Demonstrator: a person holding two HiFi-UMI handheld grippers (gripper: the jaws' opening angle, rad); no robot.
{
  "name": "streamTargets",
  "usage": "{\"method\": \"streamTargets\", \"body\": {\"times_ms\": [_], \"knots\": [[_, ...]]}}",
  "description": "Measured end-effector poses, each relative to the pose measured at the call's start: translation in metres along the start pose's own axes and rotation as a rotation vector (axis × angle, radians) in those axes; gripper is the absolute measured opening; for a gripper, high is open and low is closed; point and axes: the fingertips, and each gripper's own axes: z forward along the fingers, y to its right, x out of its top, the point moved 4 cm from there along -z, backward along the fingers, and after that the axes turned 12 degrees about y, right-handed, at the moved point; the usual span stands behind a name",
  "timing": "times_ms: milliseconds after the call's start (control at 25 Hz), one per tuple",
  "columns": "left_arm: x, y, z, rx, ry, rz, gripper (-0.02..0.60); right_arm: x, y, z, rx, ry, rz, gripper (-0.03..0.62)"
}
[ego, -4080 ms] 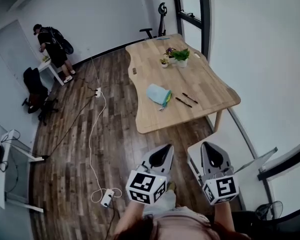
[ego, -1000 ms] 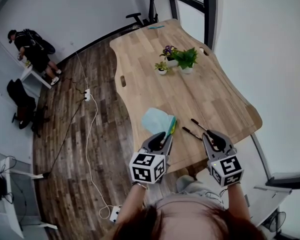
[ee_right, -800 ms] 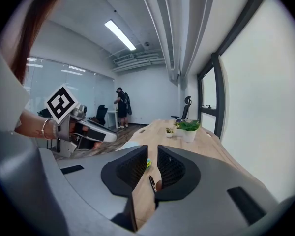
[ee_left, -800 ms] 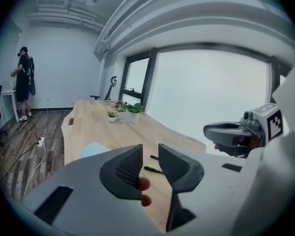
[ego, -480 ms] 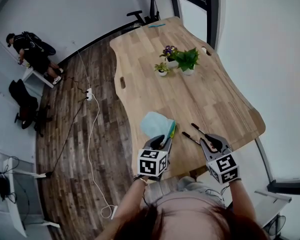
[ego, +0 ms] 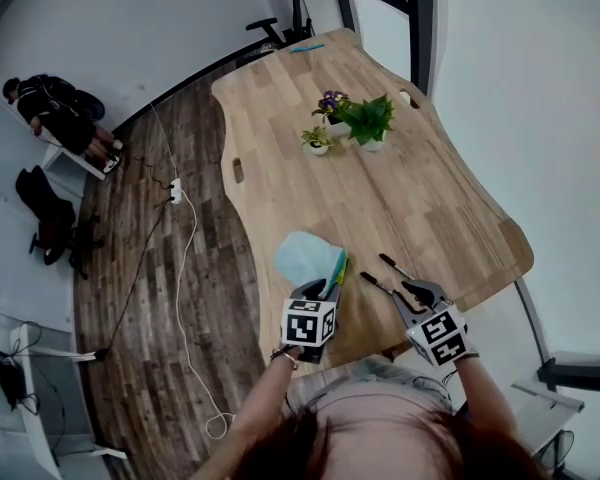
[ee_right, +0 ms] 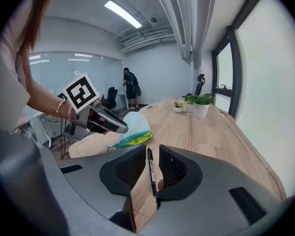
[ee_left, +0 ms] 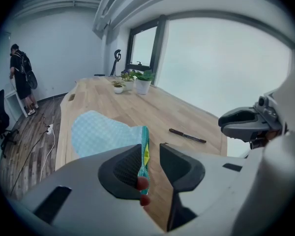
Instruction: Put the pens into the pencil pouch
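A light blue pencil pouch (ego: pixel 305 256) with a teal and yellow zip edge lies near the front edge of the wooden table (ego: pixel 420 198). Two black pens (ego: pixel 374 281) (ego: pixel 394 266) lie just right of it. My left gripper (ego: pixel 320 290) hovers at the pouch's near end. In the left gripper view its jaws (ee_left: pixel 150 163) have just been opening, and the zip edge (ee_left: pixel 144 149) shows in the gap without being pressed. My right gripper (ego: pixel 417 294) is over the pens. In its own view the right gripper (ee_right: pixel 151 156) is open, with one pen (ee_right: pixel 149 165) lying on the table between the jaws.
Two potted plants (ego: pixel 368 118) (ego: pixel 317 140) stand mid-table, farther back. The table's front edge runs just under both grippers. A power strip and white cable (ego: pixel 176 196) lie on the wood floor at left. A person (ego: pixel 55 108) stands at a small desk far left.
Both grippers have come down and forward to the pouch and pens. The left jaws stand wider than before.
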Motion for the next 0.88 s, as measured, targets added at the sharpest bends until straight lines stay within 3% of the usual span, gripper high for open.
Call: {"method": "streamTargets", "body": {"times_ms": [520, 880], "knots": [[-0.030, -0.020, 0.031, 0.046, -0.128, -0.021, 0.107, -0.065, 0.003, 0.032, 0.069, -0.191, 0.002, 0.069], [-0.030, -0.023, 0.038, 0.060, -0.118, -0.027, 0.033, -0.092, 0.009, 0.040, 0.073, -0.316, -0.010, 0.070]]}}
